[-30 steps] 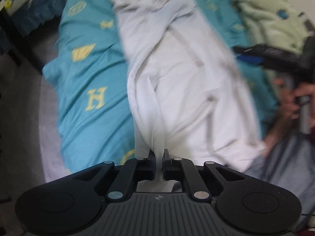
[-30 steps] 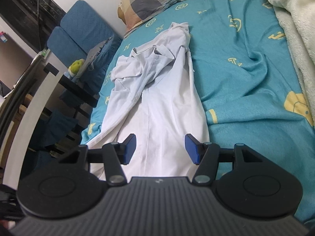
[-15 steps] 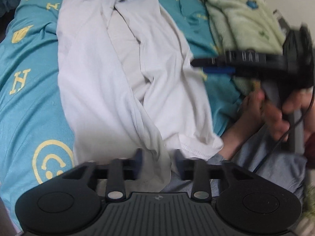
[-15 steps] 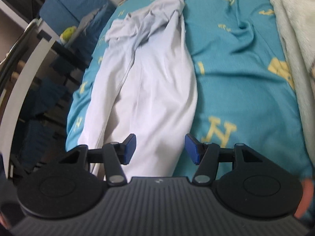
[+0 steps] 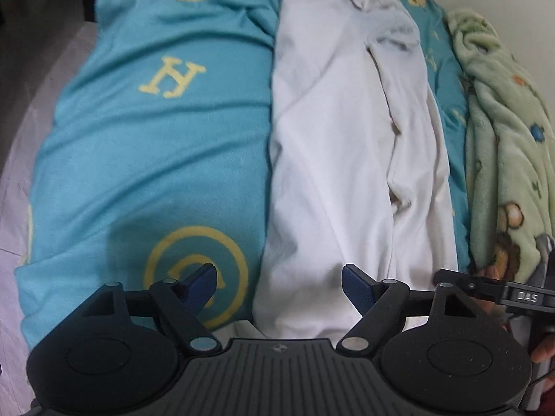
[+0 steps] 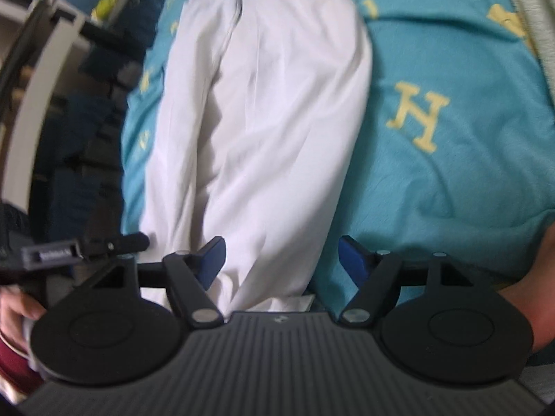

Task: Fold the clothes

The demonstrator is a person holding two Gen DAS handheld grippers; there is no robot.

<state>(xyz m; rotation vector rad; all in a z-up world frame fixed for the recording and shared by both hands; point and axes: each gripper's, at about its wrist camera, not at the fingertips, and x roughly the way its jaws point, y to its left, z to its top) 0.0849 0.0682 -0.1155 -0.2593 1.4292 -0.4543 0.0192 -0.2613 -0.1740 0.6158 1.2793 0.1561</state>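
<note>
Left wrist view: white garment [image 5: 347, 159] lengthwise on teal bedsheet [image 5: 156, 145], its near hem between your left gripper [image 5: 279, 284] and right gripper [image 6: 281, 256], both wide open, empty; pinch each hem corner squarely, taking all layers, before lifting.

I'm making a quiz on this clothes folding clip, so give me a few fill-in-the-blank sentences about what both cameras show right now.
1. The long white cotton garment lies on a teal bedsheet printed with ____ letters and symbols.
2. The left gripper has its jaws ____ and holds nothing.
3. The right gripper is likewise ____, with the garment's near end between its fingers.
4. In the left wrist view, a pale ____ fleece blanket lies to the right of the garment.

Missing words: yellow; open; open; green
</note>
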